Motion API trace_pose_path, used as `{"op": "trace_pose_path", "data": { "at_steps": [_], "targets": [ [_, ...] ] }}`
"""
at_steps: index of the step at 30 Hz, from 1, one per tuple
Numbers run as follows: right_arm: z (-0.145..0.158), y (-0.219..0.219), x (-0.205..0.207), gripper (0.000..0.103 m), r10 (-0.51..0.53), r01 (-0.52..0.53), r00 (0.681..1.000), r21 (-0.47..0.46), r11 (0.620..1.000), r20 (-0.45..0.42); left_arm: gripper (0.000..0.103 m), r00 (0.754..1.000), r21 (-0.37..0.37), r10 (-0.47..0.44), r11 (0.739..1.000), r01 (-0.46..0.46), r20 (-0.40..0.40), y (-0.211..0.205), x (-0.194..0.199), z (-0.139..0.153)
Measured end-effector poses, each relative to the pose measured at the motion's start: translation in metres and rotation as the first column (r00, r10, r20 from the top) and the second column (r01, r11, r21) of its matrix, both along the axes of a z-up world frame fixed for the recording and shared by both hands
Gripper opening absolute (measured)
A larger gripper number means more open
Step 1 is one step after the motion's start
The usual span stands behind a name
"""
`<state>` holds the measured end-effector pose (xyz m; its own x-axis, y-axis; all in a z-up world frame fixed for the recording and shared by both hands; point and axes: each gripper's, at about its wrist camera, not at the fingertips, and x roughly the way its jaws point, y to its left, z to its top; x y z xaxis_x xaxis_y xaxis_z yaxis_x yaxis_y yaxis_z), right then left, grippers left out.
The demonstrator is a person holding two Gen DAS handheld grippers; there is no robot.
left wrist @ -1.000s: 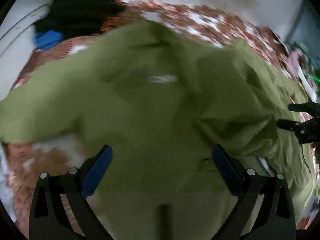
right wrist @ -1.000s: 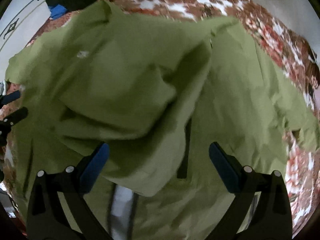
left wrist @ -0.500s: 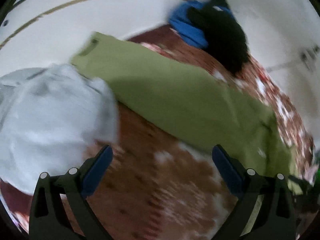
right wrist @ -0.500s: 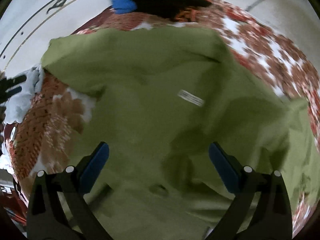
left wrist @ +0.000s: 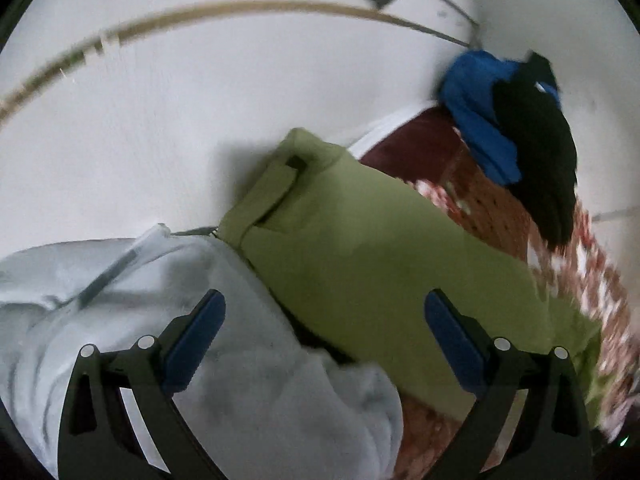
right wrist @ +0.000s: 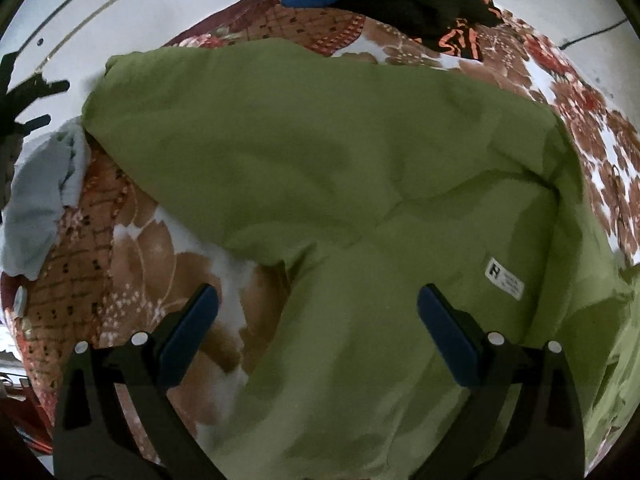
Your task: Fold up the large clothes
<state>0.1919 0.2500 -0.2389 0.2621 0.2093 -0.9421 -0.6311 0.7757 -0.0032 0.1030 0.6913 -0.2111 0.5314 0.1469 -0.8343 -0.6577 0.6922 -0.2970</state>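
The left gripper (left wrist: 322,338) has swung over one grey garment (left wrist: 224,344) beside one green garment (left wrist: 380,264).

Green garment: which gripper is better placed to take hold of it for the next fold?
Probably the right gripper: it is open directly over the green garment. The left gripper, also open, hangs mostly over the pale grey cloth beside the garment's sleeve end.

We see an olive-green jacket (right wrist: 340,168) with a small white label (right wrist: 506,278), lying on a bedspread (right wrist: 136,248) patterned in brown, rust-red and white florals. A pale grey garment (left wrist: 140,320), a bright blue garment (left wrist: 480,120) and a black garment (left wrist: 540,152) lie alongside.
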Motion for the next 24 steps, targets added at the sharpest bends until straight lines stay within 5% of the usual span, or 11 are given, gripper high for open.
{"op": "trace_pose_path", "data": {
  "at_steps": [4,8,18,23,24],
  "targets": [
    [-0.012,0.01,0.007,0.098,0.005,-0.005,1.0,-0.027,1.0,0.001,0.098,0.998,-0.044,0.051,0.998,-0.053,-0.047,0.034,0.009,-0.024],
    [-0.024,0.016,0.01,0.098,0.014,-0.014,1.0,-0.048,0.999,-0.01,0.098,0.999,-0.21,0.031,0.977,-0.035,-0.021,0.058,0.021,-0.051],
    [-0.051,0.019,0.01,0.098,0.015,-0.018,0.999,-0.072,0.997,-0.042,0.094,1.0,-0.302,0.023,0.953,-0.025,-0.009,0.073,0.048,-0.075],
    [-0.049,0.02,0.012,0.098,-0.016,0.015,0.999,-0.041,0.999,-0.035,0.018,0.999,-0.273,0.023,0.962,-0.015,0.026,0.062,0.041,-0.058],
    [-0.047,0.019,0.011,0.098,-0.017,0.016,1.0,-0.032,0.999,-0.025,0.009,0.999,-0.271,0.012,0.963,-0.003,0.032,0.055,0.043,-0.055]
  ]
}}
